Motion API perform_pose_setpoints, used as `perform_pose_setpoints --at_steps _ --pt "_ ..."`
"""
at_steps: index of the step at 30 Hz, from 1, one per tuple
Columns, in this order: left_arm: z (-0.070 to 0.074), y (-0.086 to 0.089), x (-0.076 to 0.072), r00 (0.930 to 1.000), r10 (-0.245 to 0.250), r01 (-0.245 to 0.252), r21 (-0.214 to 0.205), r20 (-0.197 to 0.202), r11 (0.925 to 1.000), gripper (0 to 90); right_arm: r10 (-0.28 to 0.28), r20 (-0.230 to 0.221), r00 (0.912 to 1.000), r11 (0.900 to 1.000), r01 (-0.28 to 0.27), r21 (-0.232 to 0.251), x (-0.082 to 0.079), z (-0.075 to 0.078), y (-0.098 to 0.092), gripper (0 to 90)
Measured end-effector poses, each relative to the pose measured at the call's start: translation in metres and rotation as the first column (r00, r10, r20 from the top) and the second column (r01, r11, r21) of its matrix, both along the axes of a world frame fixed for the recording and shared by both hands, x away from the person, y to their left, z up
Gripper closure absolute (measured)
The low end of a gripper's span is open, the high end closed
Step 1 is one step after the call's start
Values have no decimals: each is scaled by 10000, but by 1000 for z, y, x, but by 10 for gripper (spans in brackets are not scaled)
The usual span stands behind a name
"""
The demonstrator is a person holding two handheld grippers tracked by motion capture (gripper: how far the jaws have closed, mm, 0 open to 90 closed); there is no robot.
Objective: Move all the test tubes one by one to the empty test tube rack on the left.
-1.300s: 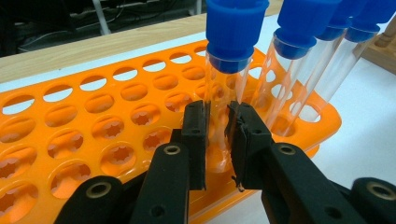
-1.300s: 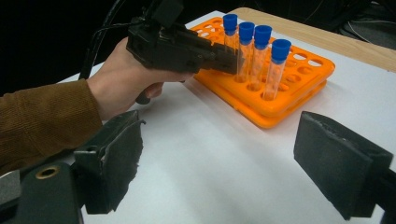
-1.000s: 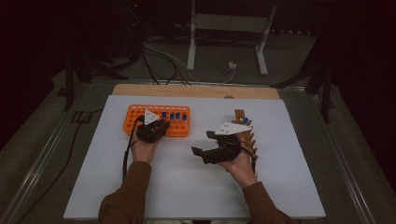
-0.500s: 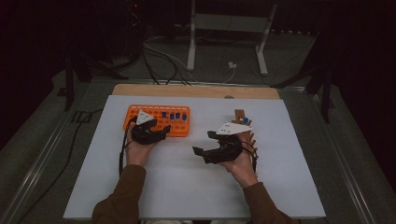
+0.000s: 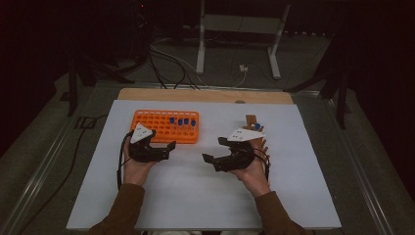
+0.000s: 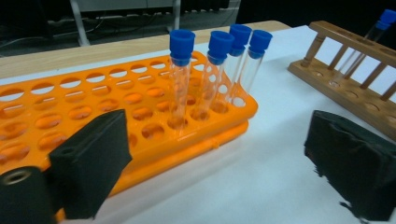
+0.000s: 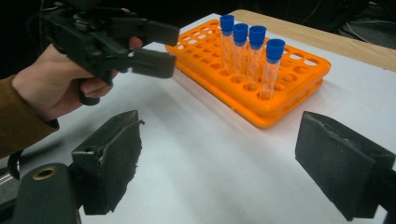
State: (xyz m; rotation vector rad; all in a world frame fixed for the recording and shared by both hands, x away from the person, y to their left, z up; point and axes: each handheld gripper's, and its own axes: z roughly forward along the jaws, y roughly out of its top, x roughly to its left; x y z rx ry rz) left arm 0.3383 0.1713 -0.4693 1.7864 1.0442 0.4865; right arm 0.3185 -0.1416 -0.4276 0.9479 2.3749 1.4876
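Observation:
An orange tube rack lies at the back left of the white mat, with several blue-capped clear tubes upright in its right end. My left gripper hovers just in front of that rack. Its jaws have just been opening and now stand open with nothing between them; the rack and tubes lie beyond them. My right gripper is open and empty at mid mat, facing the rack and the left gripper. A wooden rack behind the right hand holds one blue-capped tube.
The white mat covers the table, with a wooden board along its far edge. Cables and a metal stand's legs lie on the dark floor beyond. A cable trails from the left gripper.
The left gripper has drawn back from over the orange rack toward the person, and its jaws have opened. The right hand has stayed where it was.

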Motion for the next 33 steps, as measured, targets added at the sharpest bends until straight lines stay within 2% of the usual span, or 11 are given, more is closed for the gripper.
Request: perform_pose_setpoints --at_steps 2,7,11,22,33 --pt "0 3 -5 10000 -2 2 12 -38 10000 19 -9 8 10000 10000 9 -11 0 0 0 133" --pt "0 6 -15 10000 -59 61 147 -76 9999 5 -11 36 10000 10000 11 24 0 0 0 127" --pt "3 9 -22 9999 -7 9 -127 143 9999 5 -66 70 10000 10000 66 69 1 1 -1 123" --pt "4 12 -28 9990 48 -39 -198 454 9998 5 -402 224 9989 9992 402 20 7 9 -9 112" --pt "1 14 -28 9987 175 -170 -101 483 9998 5 -1258 444 9911 9919 1263 -90 23 21 -37 110"
